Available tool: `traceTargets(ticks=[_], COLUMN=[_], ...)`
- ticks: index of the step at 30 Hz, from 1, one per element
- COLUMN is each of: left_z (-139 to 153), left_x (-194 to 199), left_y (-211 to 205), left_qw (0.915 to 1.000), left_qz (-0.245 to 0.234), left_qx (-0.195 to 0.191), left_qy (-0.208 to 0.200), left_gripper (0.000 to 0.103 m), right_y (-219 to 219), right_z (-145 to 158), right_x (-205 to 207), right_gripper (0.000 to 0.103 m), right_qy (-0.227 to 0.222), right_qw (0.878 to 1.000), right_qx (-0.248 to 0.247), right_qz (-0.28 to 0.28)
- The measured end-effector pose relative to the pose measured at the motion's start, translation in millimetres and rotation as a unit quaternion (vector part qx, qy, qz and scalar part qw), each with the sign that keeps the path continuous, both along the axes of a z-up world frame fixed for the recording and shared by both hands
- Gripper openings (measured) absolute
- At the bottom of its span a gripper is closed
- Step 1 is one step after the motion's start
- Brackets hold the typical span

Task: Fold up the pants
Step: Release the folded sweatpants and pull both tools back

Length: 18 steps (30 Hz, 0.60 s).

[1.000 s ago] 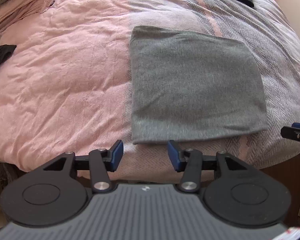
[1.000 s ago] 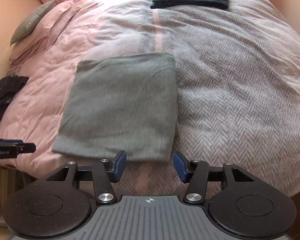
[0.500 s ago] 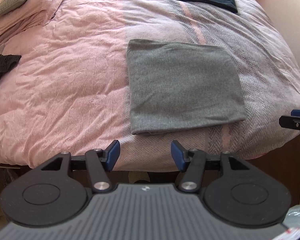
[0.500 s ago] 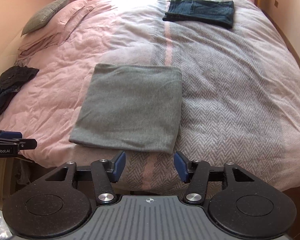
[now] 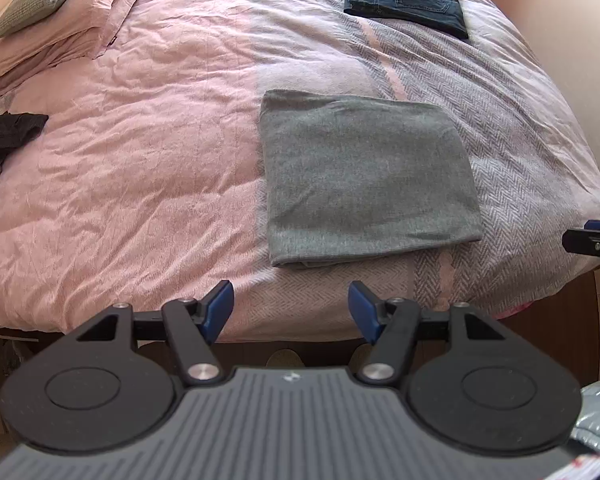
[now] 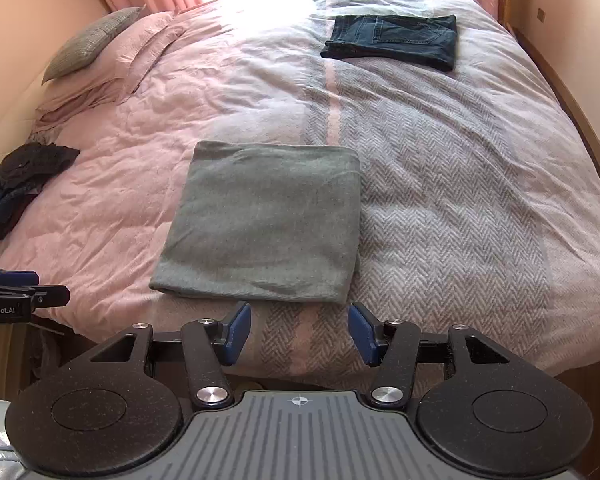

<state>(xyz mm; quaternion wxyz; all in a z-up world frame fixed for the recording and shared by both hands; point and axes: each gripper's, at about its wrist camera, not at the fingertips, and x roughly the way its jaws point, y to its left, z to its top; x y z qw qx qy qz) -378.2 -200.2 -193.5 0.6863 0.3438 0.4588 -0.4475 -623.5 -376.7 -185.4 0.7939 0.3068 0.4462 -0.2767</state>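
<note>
Window glare at far end, fisheye-bent edges

A plain heather-grey folded knit garment (image 6: 260, 224) is seen on a crumpled pale pink duvet (image 6: 148, 152). The grey-and-white herringbone blanket (image 6: 452, 208) is crossed by a pink stripe (image 6: 332, 112). Dark indigo folded denim jeans (image 6: 392, 38) are stitched in lighter thread. A grey checked pillow (image 6: 88, 42), black crumpled clothes (image 6: 20, 184) and blue finger pads (image 6: 236, 332) on black grippers are shown.

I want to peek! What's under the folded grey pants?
The folded grey knit pants lie on the pink-and-grey herringbone bed cover. Their inner layers are hidden.
</note>
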Motion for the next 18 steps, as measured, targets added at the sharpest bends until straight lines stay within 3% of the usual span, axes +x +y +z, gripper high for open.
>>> traceTargets(ticks=[8,12,15,18], left_z=[0,-9,-24,-52], left_x=[0,10,30,56], left_y=[-5,-9,-17,-30], left_qw=[0.9998,0.9992,0.9978,0.9961], left_qz=[-0.01,-0.01,0.0,0.014], left_qx=[-0.011,-0.026,-0.044,-0.054], left_qy=[0.009,0.03,0.051,0.069], left_gripper=[0.06,0.065,0.065,0.065], right_y=[-2,-4,-14,-39], right_z=[1,-5,-21,-51], right_x=[2,7,11,12], right_gripper=[0.051,0.051,0.051,0.051], right_qy=[-0.003,-0.008,-0.016,-0.022], right_qw=[1.0,1.0,1.0,1.0], right_qx=[-0.004,-0.014,-0.021,-0.005], right_qz=[0.001,0.01,0.017,-0.011])
